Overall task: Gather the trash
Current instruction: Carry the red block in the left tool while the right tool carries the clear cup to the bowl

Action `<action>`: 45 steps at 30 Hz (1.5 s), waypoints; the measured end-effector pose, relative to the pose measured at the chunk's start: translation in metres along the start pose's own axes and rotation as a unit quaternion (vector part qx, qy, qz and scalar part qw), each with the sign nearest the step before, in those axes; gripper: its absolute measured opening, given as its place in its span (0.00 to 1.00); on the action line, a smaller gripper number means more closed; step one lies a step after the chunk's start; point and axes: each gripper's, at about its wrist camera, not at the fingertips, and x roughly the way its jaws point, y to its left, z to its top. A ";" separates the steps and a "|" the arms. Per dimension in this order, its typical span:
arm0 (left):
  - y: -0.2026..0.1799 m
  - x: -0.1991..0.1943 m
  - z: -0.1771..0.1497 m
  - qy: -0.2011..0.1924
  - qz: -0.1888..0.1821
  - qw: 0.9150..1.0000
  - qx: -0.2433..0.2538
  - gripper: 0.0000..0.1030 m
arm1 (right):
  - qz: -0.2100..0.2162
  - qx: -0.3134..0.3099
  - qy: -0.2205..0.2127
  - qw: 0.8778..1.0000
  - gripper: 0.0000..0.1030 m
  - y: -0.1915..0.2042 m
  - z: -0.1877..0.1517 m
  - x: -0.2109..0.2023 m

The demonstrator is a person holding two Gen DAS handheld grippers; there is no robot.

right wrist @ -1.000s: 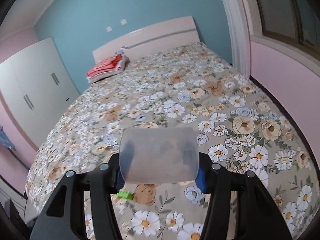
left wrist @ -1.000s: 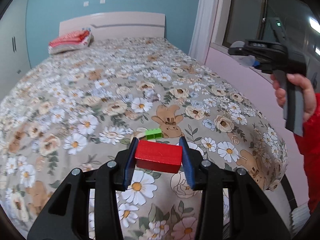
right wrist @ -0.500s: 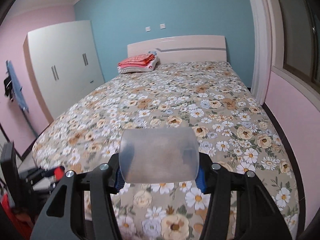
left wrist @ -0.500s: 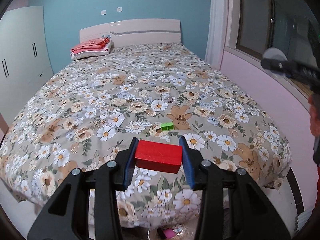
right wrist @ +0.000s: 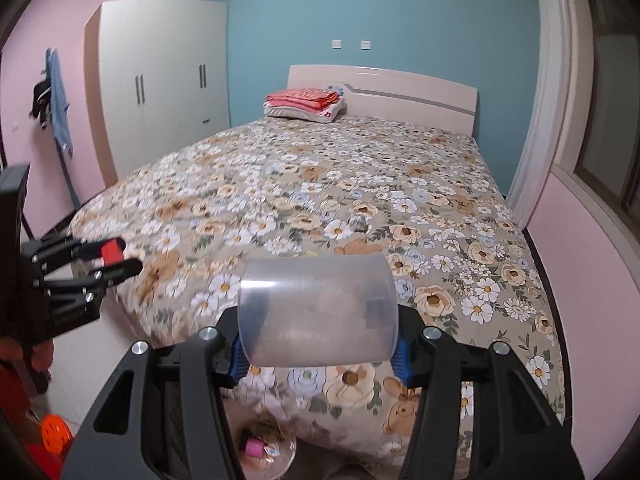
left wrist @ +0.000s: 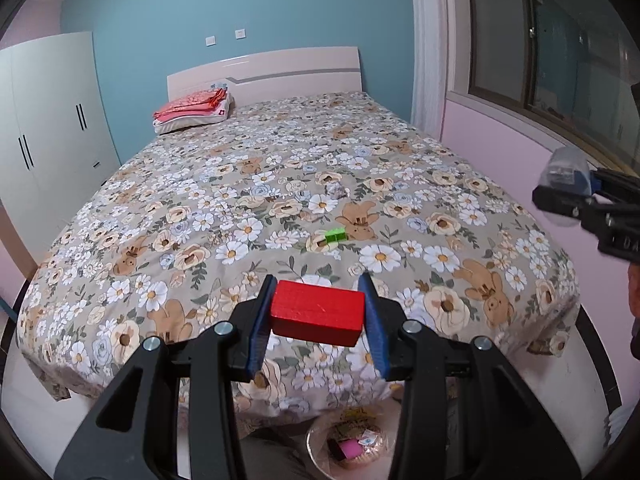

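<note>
My left gripper [left wrist: 318, 314] is shut on a red block [left wrist: 317, 312], held in the air off the foot of the bed [left wrist: 200, 216]; it also shows in the right wrist view [right wrist: 114, 258]. My right gripper [right wrist: 318, 342] is shut on a clear plastic cup [right wrist: 318, 312] lying sideways between the pads; it shows at the right edge of the left wrist view [left wrist: 568, 196]. A small green block [left wrist: 335, 235] and a crumpled grey scrap [left wrist: 335, 189] lie on the floral bedspread. A bin [left wrist: 320, 456] with wrappers and a pink item stands on the floor below the bed's foot.
A white wardrobe [right wrist: 160, 80] stands left of the bed. Folded red bedding on a pillow [left wrist: 194, 110] lies at the headboard. A window and sill [left wrist: 540, 92] run along the pink right wall. An orange item [right wrist: 54, 434] sits on the floor at the left.
Both grippers have pulled back and away from the bed, each still holding its item. The whole bed and the bin on the floor have come into view.
</note>
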 end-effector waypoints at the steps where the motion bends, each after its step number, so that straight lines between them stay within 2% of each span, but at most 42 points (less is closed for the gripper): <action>1: -0.001 -0.003 -0.004 0.000 -0.001 1.000 0.002 0.41 | 0.002 -0.008 0.003 1.000 0.55 0.008 -0.007 -0.001; 10: -0.006 -0.002 -0.051 0.023 -0.010 1.000 0.013 0.41 | 0.034 -0.035 0.041 0.998 0.55 0.051 -0.061 0.012; 15: -0.006 0.017 -0.077 0.046 -0.004 0.999 0.010 0.41 | 0.053 -0.043 0.077 0.995 0.54 0.072 -0.090 0.034; 21: -0.012 0.052 -0.120 0.093 -0.001 0.995 0.022 0.41 | 0.071 -0.040 0.120 0.989 0.54 0.088 -0.127 0.062; 35: -0.024 0.140 -0.211 0.206 -0.011 0.978 0.026 0.41 | 0.073 -0.019 0.225 0.971 0.54 0.099 -0.214 0.137; 45: -0.031 0.200 -0.265 0.273 -0.021 0.961 0.025 0.41 | 0.077 0.007 0.301 0.950 0.54 0.110 -0.274 0.200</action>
